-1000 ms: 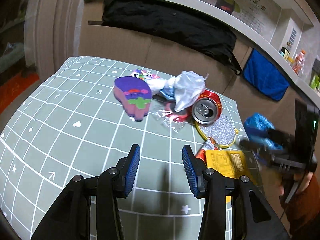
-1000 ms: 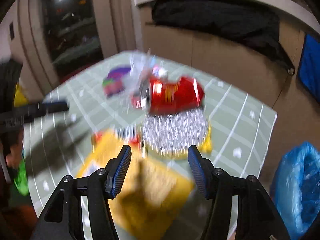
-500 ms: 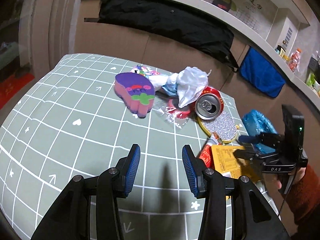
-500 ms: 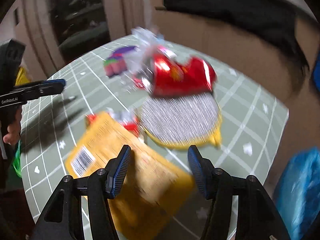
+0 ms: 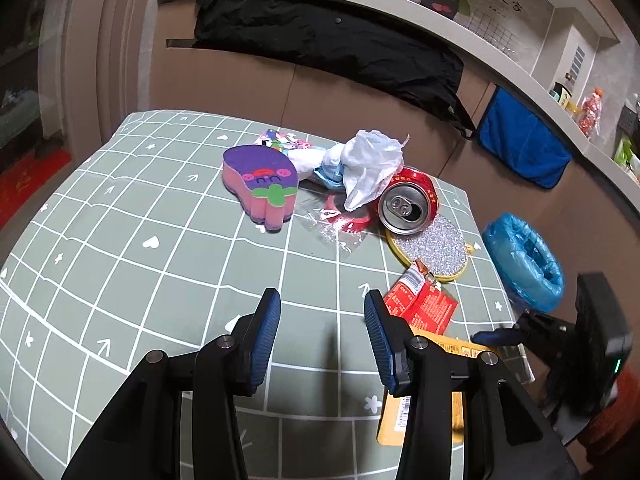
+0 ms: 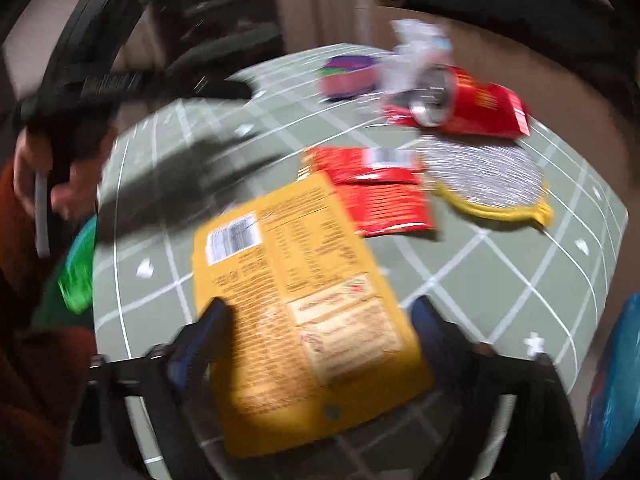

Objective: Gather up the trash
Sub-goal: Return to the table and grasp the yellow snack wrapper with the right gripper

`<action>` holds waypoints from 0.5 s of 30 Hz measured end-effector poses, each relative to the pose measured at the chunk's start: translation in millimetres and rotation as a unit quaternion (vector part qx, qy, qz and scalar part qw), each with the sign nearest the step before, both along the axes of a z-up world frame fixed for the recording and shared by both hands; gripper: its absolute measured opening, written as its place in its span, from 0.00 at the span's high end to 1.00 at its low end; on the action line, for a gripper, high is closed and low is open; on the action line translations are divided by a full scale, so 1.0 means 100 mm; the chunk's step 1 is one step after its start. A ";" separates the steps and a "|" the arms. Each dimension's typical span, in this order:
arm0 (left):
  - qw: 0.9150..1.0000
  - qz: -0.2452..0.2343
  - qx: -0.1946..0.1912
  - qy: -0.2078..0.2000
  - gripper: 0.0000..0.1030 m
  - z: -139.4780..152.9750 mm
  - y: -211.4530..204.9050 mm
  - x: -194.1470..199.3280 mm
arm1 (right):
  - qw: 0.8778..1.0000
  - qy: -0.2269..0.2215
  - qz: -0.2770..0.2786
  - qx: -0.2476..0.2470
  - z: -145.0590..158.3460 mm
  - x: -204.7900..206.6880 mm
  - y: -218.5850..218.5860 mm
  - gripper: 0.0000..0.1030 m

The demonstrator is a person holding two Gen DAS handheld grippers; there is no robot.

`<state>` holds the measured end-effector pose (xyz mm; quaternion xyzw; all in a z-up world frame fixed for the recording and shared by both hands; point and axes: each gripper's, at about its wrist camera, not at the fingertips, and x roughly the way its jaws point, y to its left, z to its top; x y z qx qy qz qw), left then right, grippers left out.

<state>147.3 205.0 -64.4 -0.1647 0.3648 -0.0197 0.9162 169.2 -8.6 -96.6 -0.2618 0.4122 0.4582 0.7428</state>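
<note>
The right claw [image 6: 316, 328], its jaws just opened wide, straddles a flat yellow snack packet [image 6: 304, 300] lying on the green checked tabletop [image 5: 120, 240], with a red wrapper [image 6: 380, 196] touching the packet's far edge. The left claw [image 5: 322, 340] hangs open and empty over bare cloth nearby. A blue-lined trash bin [image 5: 524, 260] waits off the tabletop's edge beyond the packet. Being thin and flat, the packet may slip under the pads, or the red wrapper may get dragged along.
</note>
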 end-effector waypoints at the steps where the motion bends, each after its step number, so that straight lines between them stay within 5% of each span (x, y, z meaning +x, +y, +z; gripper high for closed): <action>1: 1.000 0.001 0.001 0.000 0.56 0.01 0.00 -0.02 | 1.000 -0.017 0.009 -0.012 -0.01 -0.06 0.06 0.02; 12: 1.000 0.024 0.007 -0.002 0.56 0.05 0.12 -0.24 | 0.998 0.003 0.051 -0.034 -0.02 -0.04 0.41 0.02; 15: 0.999 0.036 0.006 -0.001 0.56 0.05 0.19 -0.30 | 0.998 0.001 0.046 -0.035 -0.02 -0.03 0.45 0.15</action>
